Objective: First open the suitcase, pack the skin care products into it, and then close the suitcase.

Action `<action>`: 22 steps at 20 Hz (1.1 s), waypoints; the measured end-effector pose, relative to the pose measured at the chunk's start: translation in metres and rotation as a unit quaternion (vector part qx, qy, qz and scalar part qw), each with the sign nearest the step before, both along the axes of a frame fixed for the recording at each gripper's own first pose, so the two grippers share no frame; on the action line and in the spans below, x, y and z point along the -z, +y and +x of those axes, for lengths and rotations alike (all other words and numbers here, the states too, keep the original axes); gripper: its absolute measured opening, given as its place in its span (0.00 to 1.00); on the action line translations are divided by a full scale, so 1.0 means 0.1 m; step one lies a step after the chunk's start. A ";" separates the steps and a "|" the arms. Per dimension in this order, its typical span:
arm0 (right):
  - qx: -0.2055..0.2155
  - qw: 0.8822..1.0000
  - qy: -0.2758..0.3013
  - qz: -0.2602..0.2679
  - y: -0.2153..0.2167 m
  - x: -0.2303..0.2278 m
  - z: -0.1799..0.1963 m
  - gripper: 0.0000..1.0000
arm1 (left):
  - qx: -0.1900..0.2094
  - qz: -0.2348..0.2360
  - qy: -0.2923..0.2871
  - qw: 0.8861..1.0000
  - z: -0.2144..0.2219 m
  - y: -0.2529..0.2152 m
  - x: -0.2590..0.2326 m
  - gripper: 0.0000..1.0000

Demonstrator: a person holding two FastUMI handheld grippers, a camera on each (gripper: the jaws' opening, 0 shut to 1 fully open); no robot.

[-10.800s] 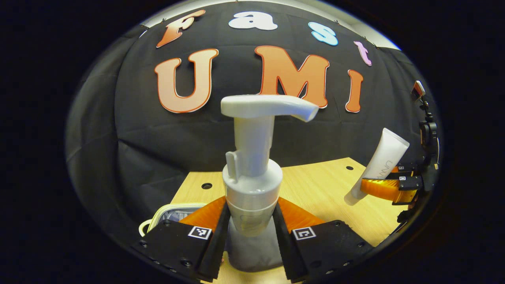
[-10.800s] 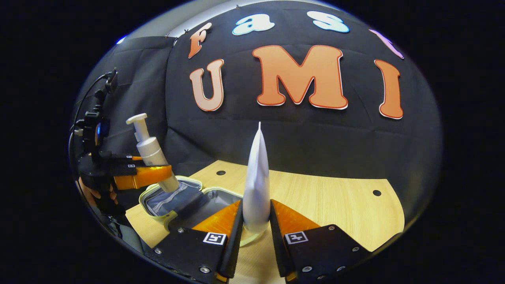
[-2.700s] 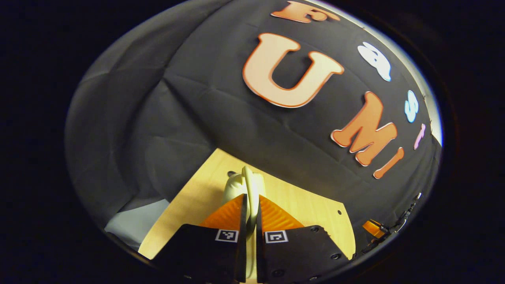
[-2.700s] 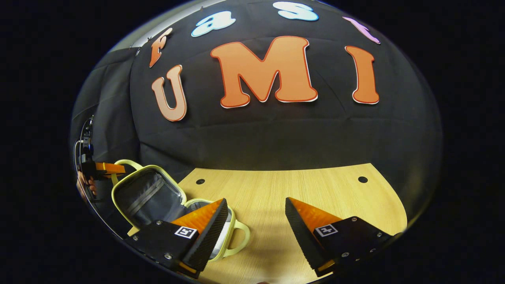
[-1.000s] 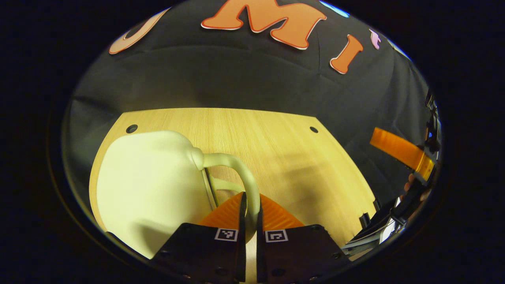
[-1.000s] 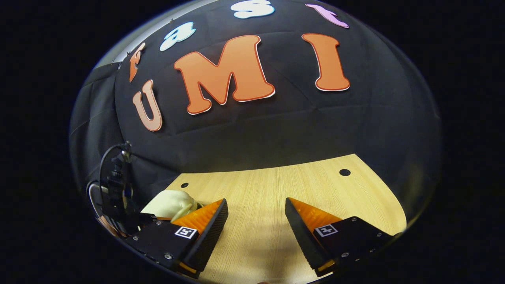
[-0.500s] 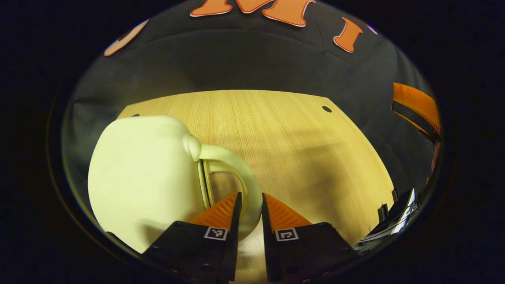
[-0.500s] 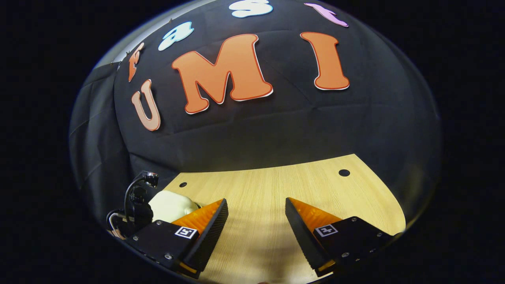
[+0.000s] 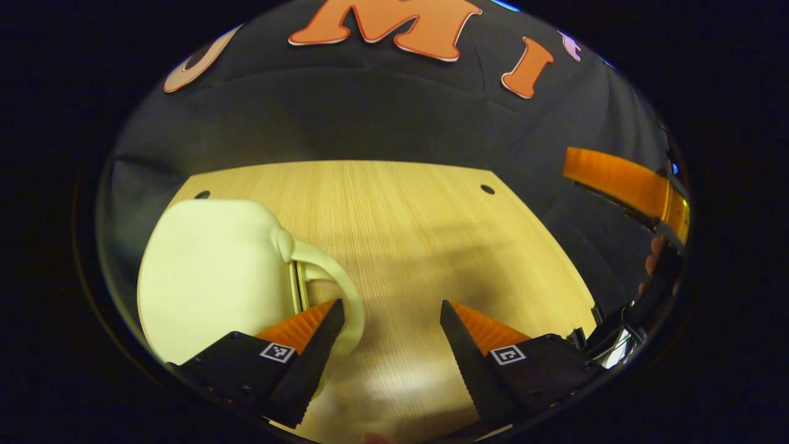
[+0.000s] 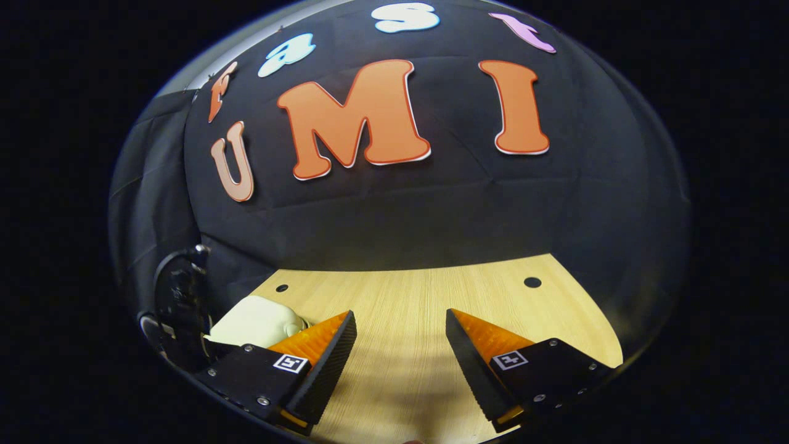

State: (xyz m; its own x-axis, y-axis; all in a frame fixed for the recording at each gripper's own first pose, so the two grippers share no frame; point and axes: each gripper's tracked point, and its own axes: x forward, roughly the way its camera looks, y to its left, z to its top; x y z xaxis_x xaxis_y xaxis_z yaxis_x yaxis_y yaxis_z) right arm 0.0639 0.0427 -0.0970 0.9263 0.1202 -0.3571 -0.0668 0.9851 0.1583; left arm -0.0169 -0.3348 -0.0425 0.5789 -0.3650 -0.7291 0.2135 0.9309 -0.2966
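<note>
Left gripper point(image 9: 389, 308) fingers point(image 9: 320, 327) now off handle point(image 9: 336, 290)

The closed suitcase point(image 9: 212, 271) sits at the table's point(image 9: 419, 222) left end, its handle point(image 9: 336, 290) poking out beside the left gripper point(image 9: 389, 308), whose fingers stand wide apart. Bare wood runs from there to the far edge, with the black cloth wall point(image 10: 400, 209) behind

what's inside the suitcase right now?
Can't tell: the suitcase lies closed on the table, so only its pale shell and handle show. Contents are covered. Both grippers hang open, empty.
</note>
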 end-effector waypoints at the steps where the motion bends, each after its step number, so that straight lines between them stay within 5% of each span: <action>1: -0.001 1.000 -0.013 -0.008 0.03 -0.07 0.03 0.93 | -0.010 0.005 -0.024 1.000 0.08 0.06 -0.12 0.99; 6: -0.015 0.997 -0.068 -0.027 0.28 -0.39 0.11 0.93 | -0.042 0.035 -0.157 0.986 0.43 0.33 -0.91 0.98; 12: -0.033 0.993 -0.108 -0.029 0.66 -0.58 0.16 0.93 | -0.106 0.029 -0.289 0.951 0.55 0.68 -1.69 0.98; 17: -0.039 0.988 -0.140 -0.045 0.80 -0.67 0.12 0.93 | -0.146 0.045 -0.343 0.927 0.53 0.93 -1.95 0.98; 22: -0.040 0.988 -0.139 -0.056 0.82 -0.62 0.02 0.93 | -0.169 0.040 -0.365 0.915 0.66 1.14 -2.09 0.98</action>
